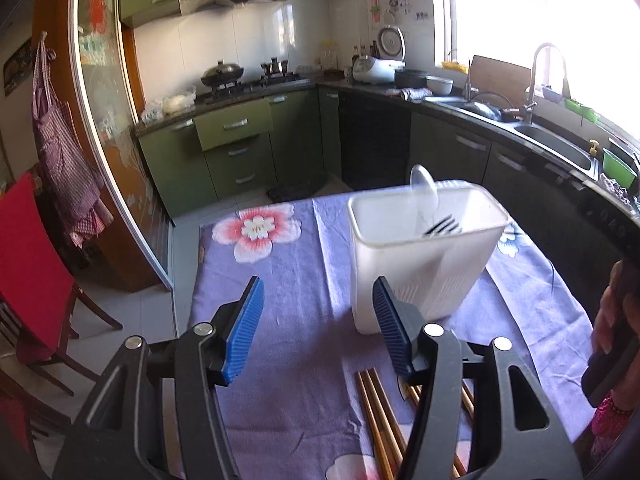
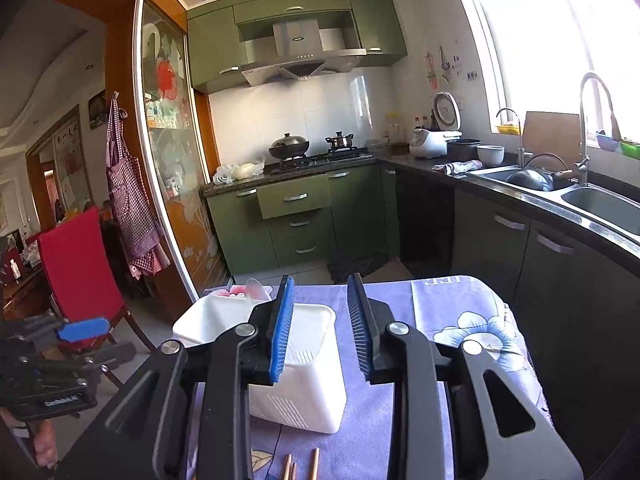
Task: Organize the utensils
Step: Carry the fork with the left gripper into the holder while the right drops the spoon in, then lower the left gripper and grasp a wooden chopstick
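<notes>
A white plastic utensil holder stands on the purple floral tablecloth. A white spoon and a dark fork stand in it. Several wooden chopsticks lie on the cloth at the near edge. My left gripper is open and empty, above the chopsticks and just short of the holder. My right gripper is open and empty, above the holder, with chopstick tips below it. The left gripper also shows at the left edge of the right wrist view.
A red chair stands left of the table. Green cabinets, a stove with a wok and a sink counter ring the kitchen behind. The cloth drapes over the table's right edge.
</notes>
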`<state>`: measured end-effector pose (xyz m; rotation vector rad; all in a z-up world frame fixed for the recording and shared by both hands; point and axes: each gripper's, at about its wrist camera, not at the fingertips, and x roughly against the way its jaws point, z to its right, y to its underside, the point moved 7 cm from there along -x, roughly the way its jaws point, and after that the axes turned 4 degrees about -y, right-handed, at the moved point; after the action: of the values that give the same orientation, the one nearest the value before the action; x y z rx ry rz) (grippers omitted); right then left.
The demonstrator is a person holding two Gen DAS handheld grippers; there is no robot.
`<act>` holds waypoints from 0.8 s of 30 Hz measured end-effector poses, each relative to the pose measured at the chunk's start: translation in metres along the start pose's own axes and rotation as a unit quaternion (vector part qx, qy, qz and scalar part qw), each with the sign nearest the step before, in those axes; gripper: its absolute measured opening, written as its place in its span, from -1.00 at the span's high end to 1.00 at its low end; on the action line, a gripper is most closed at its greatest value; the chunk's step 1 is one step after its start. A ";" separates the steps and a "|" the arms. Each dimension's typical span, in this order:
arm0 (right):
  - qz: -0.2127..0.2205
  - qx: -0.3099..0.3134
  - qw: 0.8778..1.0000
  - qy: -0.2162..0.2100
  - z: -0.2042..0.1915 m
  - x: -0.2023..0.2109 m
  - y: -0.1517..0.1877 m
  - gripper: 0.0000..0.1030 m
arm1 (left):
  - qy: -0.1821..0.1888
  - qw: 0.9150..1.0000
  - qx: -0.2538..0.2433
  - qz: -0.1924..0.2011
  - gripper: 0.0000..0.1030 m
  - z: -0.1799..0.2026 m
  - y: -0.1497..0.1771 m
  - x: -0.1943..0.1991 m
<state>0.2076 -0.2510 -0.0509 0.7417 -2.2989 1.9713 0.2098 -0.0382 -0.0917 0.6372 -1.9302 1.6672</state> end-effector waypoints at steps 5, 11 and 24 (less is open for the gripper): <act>-0.013 -0.001 1.000 0.017 0.015 0.043 0.026 0.46 | 0.022 0.988 0.009 -0.149 -0.05 0.006 0.053 -0.049; -0.036 -0.029 0.999 0.027 0.040 0.072 0.058 0.34 | 0.041 0.959 0.012 -0.280 0.35 0.018 0.107 -0.089; -0.051 -0.055 0.997 0.007 0.055 0.077 0.070 0.34 | 0.039 0.951 0.016 -0.306 0.44 0.035 0.114 -0.090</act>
<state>0.1291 -0.3222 -0.1024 0.8138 -2.2907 1.7866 0.2024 -0.0554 -0.2406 1.0387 -1.4435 1.2998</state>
